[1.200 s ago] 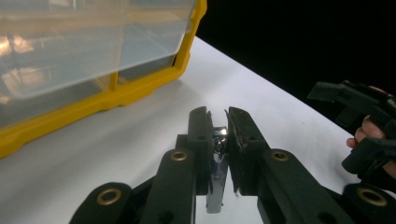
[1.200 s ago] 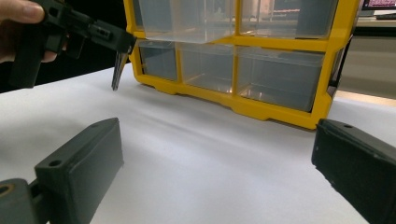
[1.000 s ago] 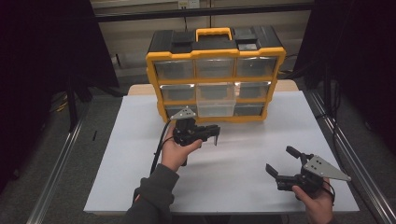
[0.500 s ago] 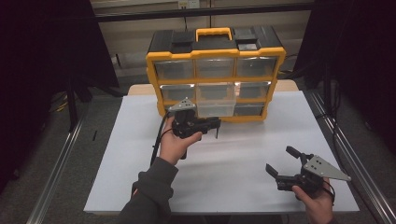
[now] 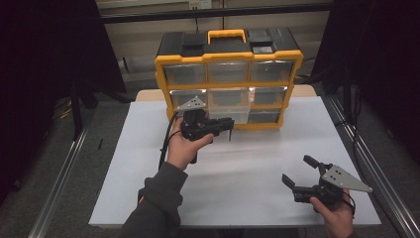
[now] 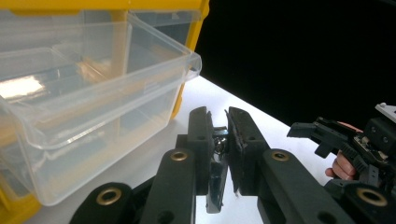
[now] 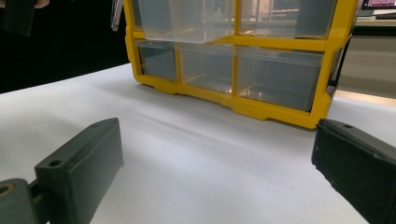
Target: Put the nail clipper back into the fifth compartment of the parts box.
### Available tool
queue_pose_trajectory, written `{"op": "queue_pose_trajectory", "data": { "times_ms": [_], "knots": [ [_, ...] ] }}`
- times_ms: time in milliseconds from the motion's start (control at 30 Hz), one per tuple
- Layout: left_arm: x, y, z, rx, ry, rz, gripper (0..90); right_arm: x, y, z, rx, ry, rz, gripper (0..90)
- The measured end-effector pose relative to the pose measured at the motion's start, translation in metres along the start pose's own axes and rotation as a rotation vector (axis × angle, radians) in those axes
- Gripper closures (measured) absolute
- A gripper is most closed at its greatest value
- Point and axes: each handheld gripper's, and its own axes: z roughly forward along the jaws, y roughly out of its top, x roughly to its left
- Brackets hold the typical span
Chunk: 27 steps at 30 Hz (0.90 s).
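A yellow and black drawer organiser (image 5: 228, 74) stands at the back of the white table (image 5: 124, 168). Its clear middle drawer (image 5: 232, 114) is pulled out; it appears close by in the left gripper view (image 6: 93, 93) and at the top of the right gripper view (image 7: 187, 18). My left gripper (image 5: 225, 126) hovers just in front of that drawer, shut on a small dark, shiny metal piece (image 6: 217, 182) that hangs down between the pads (image 6: 218, 119). My right gripper (image 5: 297, 168) rests low at the front right, open and holding nothing (image 7: 215, 154).
The other drawers (image 7: 275, 77) of the organiser are pushed in. In the left gripper view the right gripper (image 6: 327, 135) stands farther off to the right. White tabletop (image 7: 196, 140) stretches between the right gripper and the organiser. Dark surroundings ring the table.
The left hand has lifted its gripper with the small piece and brought it nearer the open drawer. The right gripper has kept still.
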Motion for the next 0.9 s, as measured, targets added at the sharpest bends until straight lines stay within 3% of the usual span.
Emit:
{"op": "queue_pose_trajectory", "data": {
  "times_ms": [900],
  "knots": [
    [-0.002,0.034,-0.004,-0.001,0.008,0.031,80.5,0.0,0.0,0.0,-0.002,-0.006,0.002,1.4]
  ]
}}
